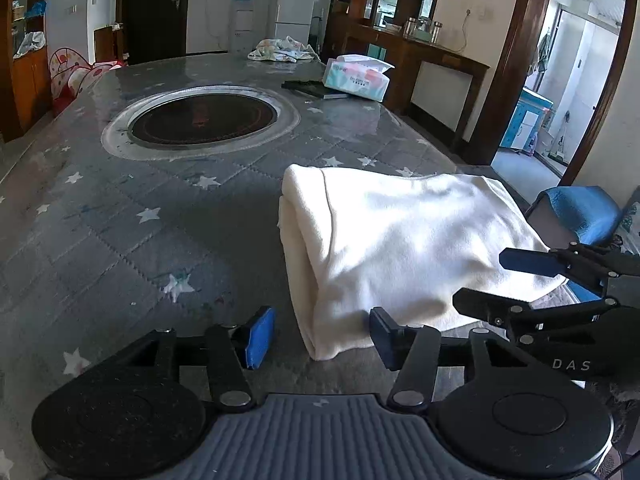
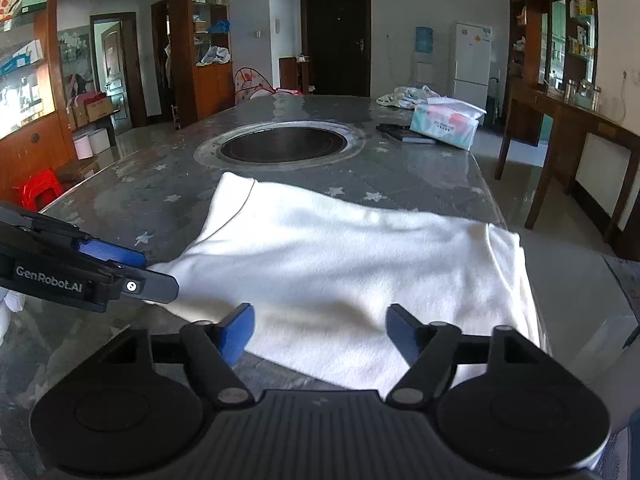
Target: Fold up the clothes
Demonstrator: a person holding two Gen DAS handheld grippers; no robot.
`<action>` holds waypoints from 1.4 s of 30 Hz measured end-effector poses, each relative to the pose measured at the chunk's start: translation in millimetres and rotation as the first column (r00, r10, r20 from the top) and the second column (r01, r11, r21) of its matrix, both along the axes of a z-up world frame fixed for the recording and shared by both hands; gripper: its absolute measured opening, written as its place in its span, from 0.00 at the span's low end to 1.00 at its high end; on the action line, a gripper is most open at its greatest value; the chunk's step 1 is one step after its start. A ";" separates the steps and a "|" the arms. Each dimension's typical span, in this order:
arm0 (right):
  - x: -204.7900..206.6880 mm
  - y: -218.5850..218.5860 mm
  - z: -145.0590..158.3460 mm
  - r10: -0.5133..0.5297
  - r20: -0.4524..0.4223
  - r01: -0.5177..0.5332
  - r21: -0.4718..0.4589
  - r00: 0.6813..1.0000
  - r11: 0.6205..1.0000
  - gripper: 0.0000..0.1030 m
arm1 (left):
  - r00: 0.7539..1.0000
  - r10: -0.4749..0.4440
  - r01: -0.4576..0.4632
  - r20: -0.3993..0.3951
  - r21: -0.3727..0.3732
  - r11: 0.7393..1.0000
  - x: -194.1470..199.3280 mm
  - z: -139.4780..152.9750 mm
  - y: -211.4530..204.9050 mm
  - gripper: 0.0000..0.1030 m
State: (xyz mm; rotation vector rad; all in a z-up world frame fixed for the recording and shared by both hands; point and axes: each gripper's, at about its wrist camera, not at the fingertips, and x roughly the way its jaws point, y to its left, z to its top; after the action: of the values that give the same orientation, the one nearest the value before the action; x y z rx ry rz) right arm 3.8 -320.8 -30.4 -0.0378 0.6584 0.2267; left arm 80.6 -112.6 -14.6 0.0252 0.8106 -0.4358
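Note:
A folded white garment (image 1: 400,240) lies on the grey star-patterned table (image 1: 140,208), near its front right corner. My left gripper (image 1: 320,338) is open, its blue pads either side of the garment's near left corner, just above the table. My right gripper (image 2: 320,334) is open, low over the garment's (image 2: 340,264) near edge. The right gripper also shows in the left wrist view (image 1: 496,280), at the garment's right edge. The left gripper also shows in the right wrist view (image 2: 154,268), at the garment's left edge.
A round black hotplate (image 1: 202,118) is set in the table's middle. A tissue pack (image 1: 358,78) and a dark flat object (image 1: 314,89) sit at the far right, crumpled patterned cloth (image 1: 282,50) at the far end. A blue chair (image 1: 580,212) stands right of the table.

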 end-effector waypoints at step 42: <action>-38.8 -11.4 32.3 -0.244 0.046 0.231 0.197 0.969 0.953 1.00 | 0.987 0.034 -0.022 0.155 -0.075 0.997 -56.8 35.6 33.6 1.00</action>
State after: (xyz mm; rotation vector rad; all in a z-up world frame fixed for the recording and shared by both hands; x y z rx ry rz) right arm -35.0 -332.2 1.9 0.2160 0.5638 0.0548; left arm 23.8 -79.0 21.0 -0.0201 0.6392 -0.4311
